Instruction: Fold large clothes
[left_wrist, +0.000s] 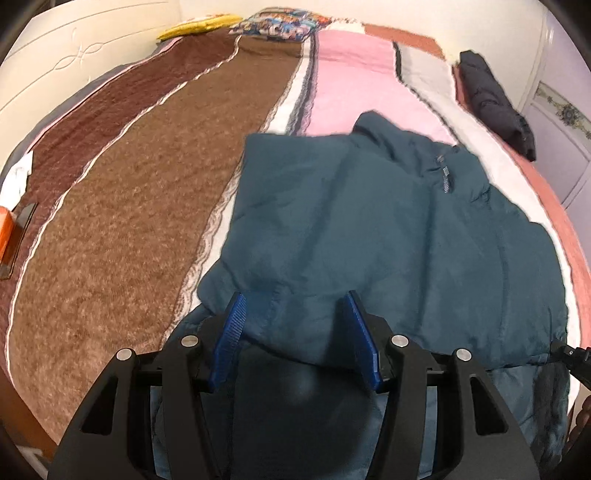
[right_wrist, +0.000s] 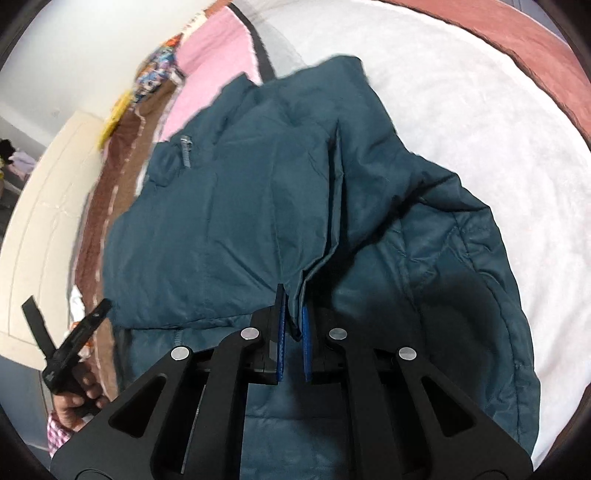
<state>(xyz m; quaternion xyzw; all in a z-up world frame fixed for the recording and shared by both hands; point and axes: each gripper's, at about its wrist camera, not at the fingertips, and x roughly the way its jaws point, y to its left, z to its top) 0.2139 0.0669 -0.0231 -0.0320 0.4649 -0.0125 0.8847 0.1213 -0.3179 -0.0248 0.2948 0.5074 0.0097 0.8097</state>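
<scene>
A teal padded jacket (left_wrist: 369, 221) lies on the bed with its upper half folded down over the lower half, zip pull showing. My left gripper (left_wrist: 295, 295) is open, its blue pads (left_wrist: 231, 332) standing wide over the folded layer's near edge, with fabric running under and beyond both. In the right wrist view the jacket (right_wrist: 258, 203) fills the middle. My right gripper (right_wrist: 293, 308) is shut on a thin fold of the jacket's edge. A hand (right_wrist: 77, 398) holds the left gripper's handle at the lower left.
The bed carries a brown fuzzy blanket (left_wrist: 129, 203), a pink strip (left_wrist: 351, 74) and a white blanket (right_wrist: 461, 110). A dark folded garment (left_wrist: 495, 103) lies near the right edge. A patterned pillow (left_wrist: 280, 26) and a yellow item (left_wrist: 199, 27) sit at the far end. A cream bed board (left_wrist: 74, 55) stands left.
</scene>
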